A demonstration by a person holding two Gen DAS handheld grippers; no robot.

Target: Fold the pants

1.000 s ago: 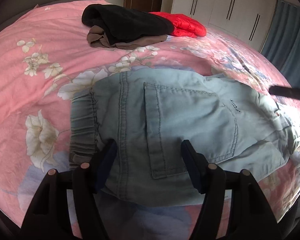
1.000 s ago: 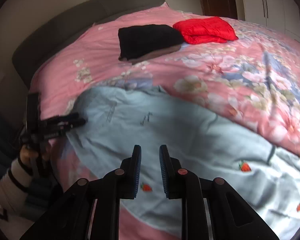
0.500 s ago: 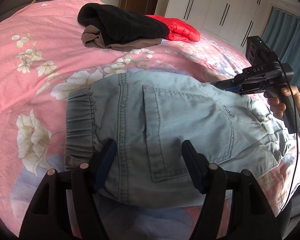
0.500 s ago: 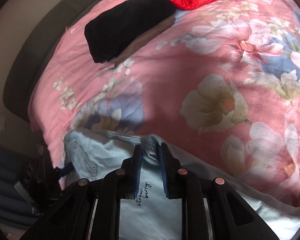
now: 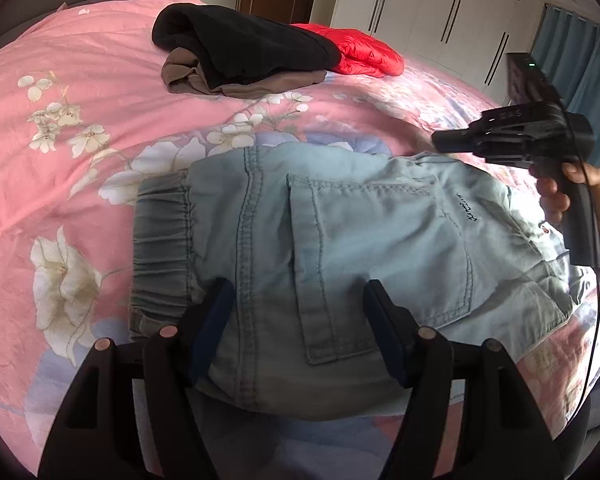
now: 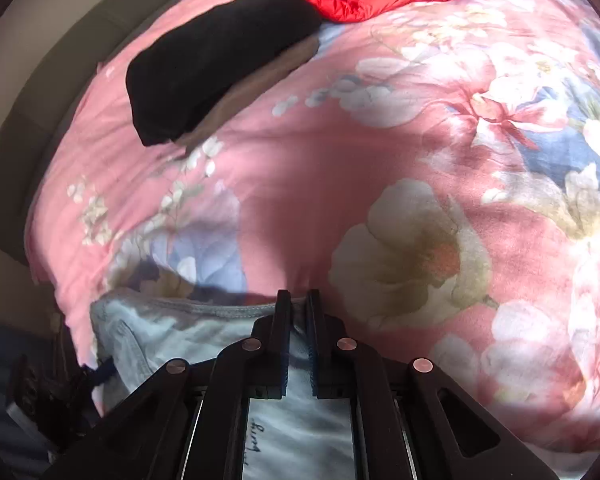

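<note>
Light blue denim pants (image 5: 380, 232) lie flat on the pink floral bedspread (image 5: 80, 92), elastic waistband to the left and back pocket up. My left gripper (image 5: 298, 292) hovers open over the near side, its jaws either side of the pocket with no cloth pinched. In the left wrist view my right gripper (image 5: 438, 146), held by a hand (image 5: 556, 200), points at the far edge of the pants. In its own view the right gripper (image 6: 299, 298) has its jaws closing tight on the far hem of the pants (image 6: 160, 328), with denim between the pads.
A folded black garment (image 5: 244, 48) on a brown one (image 5: 240, 86) and a red puffer jacket (image 5: 364, 50) lie farther up the bed. White wardrobes (image 5: 440, 8) and a blue curtain (image 5: 580, 60) stand beyond. The grey headboard (image 6: 40, 92) borders the bed.
The right gripper swept across to the far edge of the pants, rolled, and narrowed its jaws onto the hem. The left gripper stayed where it was, open.
</note>
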